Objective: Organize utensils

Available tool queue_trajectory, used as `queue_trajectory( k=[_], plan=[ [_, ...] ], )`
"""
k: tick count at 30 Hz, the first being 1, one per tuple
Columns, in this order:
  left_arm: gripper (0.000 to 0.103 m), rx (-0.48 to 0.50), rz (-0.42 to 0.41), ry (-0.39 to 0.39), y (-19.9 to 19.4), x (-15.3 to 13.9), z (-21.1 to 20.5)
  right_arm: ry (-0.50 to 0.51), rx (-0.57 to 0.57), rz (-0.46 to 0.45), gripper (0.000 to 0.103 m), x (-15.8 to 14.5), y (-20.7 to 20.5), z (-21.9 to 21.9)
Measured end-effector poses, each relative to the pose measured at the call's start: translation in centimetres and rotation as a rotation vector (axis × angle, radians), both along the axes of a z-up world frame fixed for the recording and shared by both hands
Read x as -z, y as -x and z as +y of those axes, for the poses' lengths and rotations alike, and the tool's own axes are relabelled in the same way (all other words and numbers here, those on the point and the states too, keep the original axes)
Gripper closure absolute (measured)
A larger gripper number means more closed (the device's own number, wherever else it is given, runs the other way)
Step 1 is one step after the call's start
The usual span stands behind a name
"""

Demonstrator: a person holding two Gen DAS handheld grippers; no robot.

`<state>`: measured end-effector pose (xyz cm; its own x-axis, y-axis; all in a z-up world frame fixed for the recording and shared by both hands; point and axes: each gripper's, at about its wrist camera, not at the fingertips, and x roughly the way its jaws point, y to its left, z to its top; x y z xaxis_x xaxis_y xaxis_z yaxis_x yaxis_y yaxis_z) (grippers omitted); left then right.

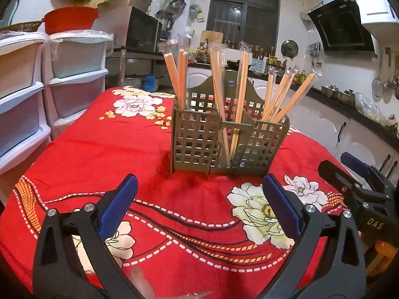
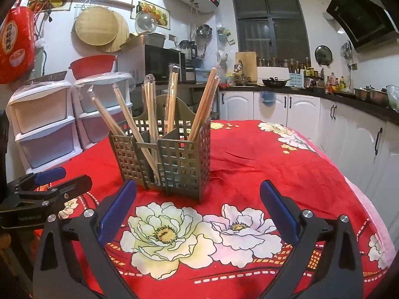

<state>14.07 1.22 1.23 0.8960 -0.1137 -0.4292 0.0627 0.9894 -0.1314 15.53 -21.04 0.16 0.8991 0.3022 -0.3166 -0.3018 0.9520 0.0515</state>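
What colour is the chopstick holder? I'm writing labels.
Olive-brown holder with grid cut-outs, clearest in the left wrist view.

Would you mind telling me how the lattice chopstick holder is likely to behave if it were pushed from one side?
The chopstick holder looks like thin perforated plastic, so probably light and apt to slide or bunch the red tablecloth. The tall wrapped chopsticks lean well above its rim, so it may tip, and they would likely shift about.

"DAS" in white capitals on the black body of the right gripper [image 1: 349, 174], right of the utensil holder [image 1: 224, 134]. Large Chinese characters, too blurred to read surely, on the red bag [image 2: 16, 42] hanging far left of that holder.
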Motion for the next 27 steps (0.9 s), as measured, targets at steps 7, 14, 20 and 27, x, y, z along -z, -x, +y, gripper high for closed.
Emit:
queue_trajectory(
  k=[7, 14, 20, 27],
  plan=[
    [0.011, -0.014, 0.023, 0.008, -0.44, 0.37, 0.33, 0.001, 0.0, 0.005, 0.007, 0.12, -0.07, -0.06],
    [0.011, -0.017, 0.017, 0.007, -0.34, 0.42, 0.3, 0.003, 0.001, 0.009, 0.007, 0.31, -0.12, 0.04],
    [0.011, -0.023, 0.022, 0.01, -0.23, 0.44, 0.39, 0.003, -0.002, 0.01, 0.007, 0.39, -0.14, 0.14],
    [0.011, -0.029, 0.022, 0.012, -0.22, 0.45, 0.54, 0.003, -0.002, 0.009, 0.007, 0.35, -0.13, 0.12]
  ],
)
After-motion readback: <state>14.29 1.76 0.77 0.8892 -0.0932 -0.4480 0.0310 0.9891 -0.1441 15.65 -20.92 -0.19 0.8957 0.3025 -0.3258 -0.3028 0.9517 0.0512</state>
